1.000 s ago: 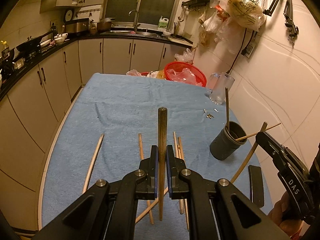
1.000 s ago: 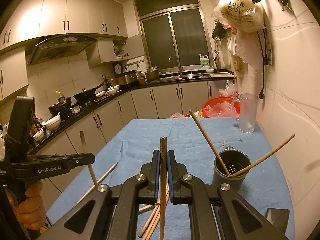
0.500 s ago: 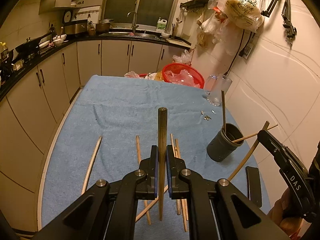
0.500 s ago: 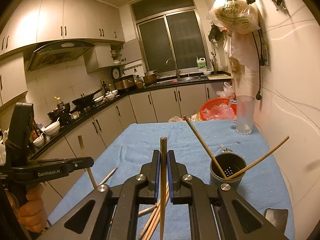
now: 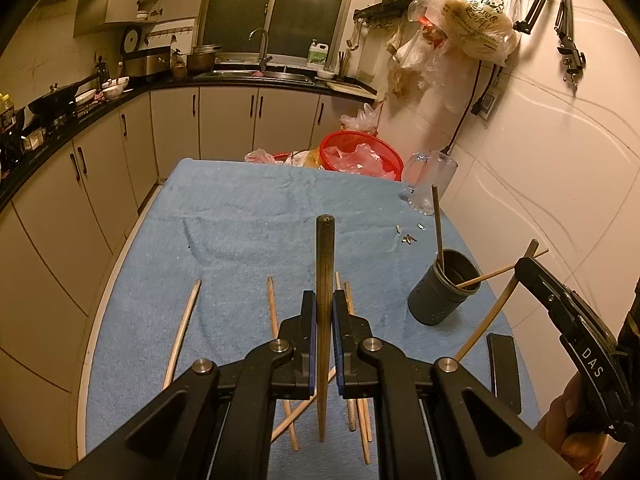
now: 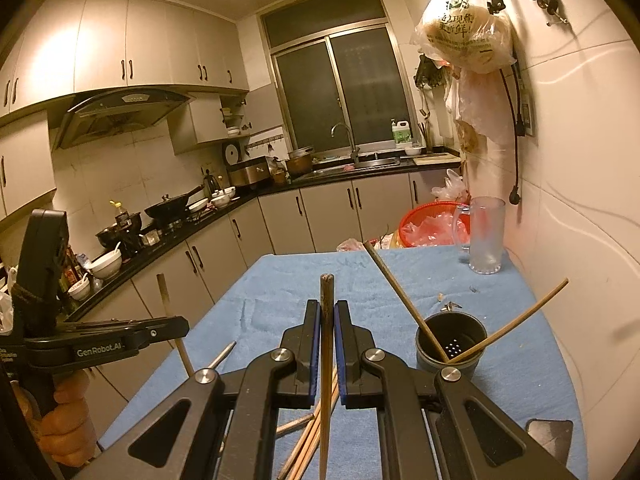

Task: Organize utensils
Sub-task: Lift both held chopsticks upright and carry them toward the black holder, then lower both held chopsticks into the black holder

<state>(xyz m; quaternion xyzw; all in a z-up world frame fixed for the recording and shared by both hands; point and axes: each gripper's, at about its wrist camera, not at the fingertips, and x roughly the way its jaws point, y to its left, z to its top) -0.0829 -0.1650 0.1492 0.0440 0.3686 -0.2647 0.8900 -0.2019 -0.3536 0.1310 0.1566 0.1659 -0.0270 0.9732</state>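
My left gripper (image 5: 325,308) is shut on a dark chopstick (image 5: 325,264) held upright above the blue cloth. My right gripper (image 6: 327,316) is shut on another chopstick (image 6: 326,300), also upright. A dark grey utensil cup (image 5: 443,289) stands to the right on the cloth with two chopsticks leaning in it; it also shows in the right wrist view (image 6: 450,343). Several loose chopsticks (image 5: 182,328) lie on the cloth below the left gripper. The right gripper appears at the right edge of the left wrist view (image 5: 528,268), holding its chopstick beside the cup.
A blue cloth (image 5: 240,216) covers the table. A red basket (image 5: 360,154) and a glass mug (image 5: 430,182) stand at the far end. A black phone-like slab (image 5: 503,368) lies right of the cup. The wall is close on the right.
Both grippers have risen slightly with their chopsticks, the views tilting upward. The grips are unchanged.
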